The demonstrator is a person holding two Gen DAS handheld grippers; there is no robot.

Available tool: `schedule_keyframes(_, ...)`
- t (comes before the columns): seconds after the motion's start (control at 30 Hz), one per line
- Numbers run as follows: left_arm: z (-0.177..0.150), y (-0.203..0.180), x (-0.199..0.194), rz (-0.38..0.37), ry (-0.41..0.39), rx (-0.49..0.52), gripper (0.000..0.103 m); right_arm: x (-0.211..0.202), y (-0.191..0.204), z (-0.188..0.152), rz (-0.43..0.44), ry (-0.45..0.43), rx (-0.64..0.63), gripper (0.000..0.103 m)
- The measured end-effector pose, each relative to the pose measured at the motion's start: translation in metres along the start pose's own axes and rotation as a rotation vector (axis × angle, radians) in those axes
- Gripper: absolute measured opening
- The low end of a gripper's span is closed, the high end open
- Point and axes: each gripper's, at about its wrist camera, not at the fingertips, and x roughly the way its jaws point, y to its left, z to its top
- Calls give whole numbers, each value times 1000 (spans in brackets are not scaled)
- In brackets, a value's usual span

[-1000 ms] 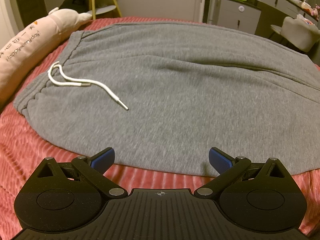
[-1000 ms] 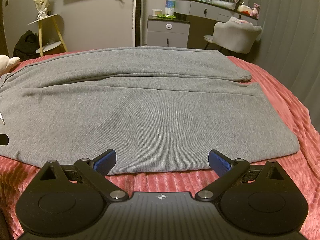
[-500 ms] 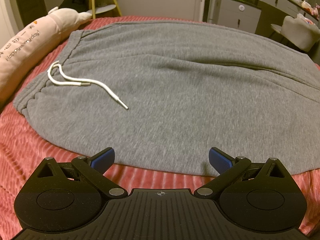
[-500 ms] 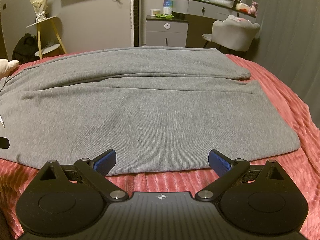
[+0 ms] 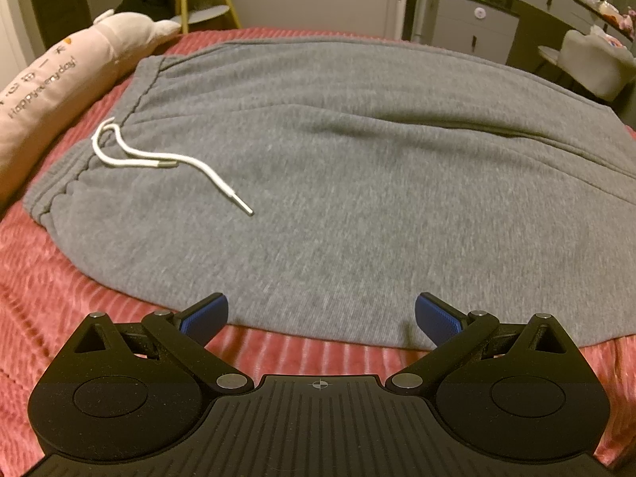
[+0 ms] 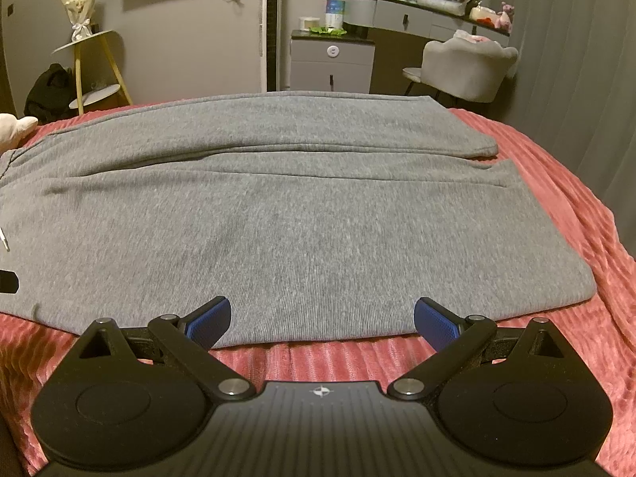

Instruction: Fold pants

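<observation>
Grey sweatpants [image 5: 357,183] lie flat across a red ribbed bedspread [image 5: 47,290], waistband to the left with a white drawstring [image 5: 159,161] loose on top. In the right wrist view the two pant legs [image 6: 318,218] run to the right, their cuffs near the bed's right side. My left gripper [image 5: 321,316] hovers open over the near edge of the pants below the waist. Open as well, my right gripper [image 6: 322,318] sits over the near edge of the closer leg, with nothing between its blue pads [image 6: 208,322].
A pink plush pillow [image 5: 59,75] lies along the bed's left side by the waistband. Beyond the bed stand a yellow-legged side table [image 6: 95,71], a grey drawer cabinet [image 6: 332,63], a dressing table and a grey chair [image 6: 469,67].
Both grippers have edged slightly forward toward the near edge of the pants. The pants have not moved and the fingers stay apart.
</observation>
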Motion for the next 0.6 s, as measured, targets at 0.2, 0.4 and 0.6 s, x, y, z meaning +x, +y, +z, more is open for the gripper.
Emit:
schedule_keyframes(0.2, 1, 1, 0, -6, 3, -4, 103, 2, 0, 1, -1, 11, 4, 99)
schedule_keyframes(0.4, 1, 2, 1, -11, 9, -3, 103, 6, -1, 3, 9, 26, 28, 99)
schedule_keyframes(0.6, 3, 3, 4, -14, 19, -11, 103, 17, -7, 6, 26, 41, 80, 99)
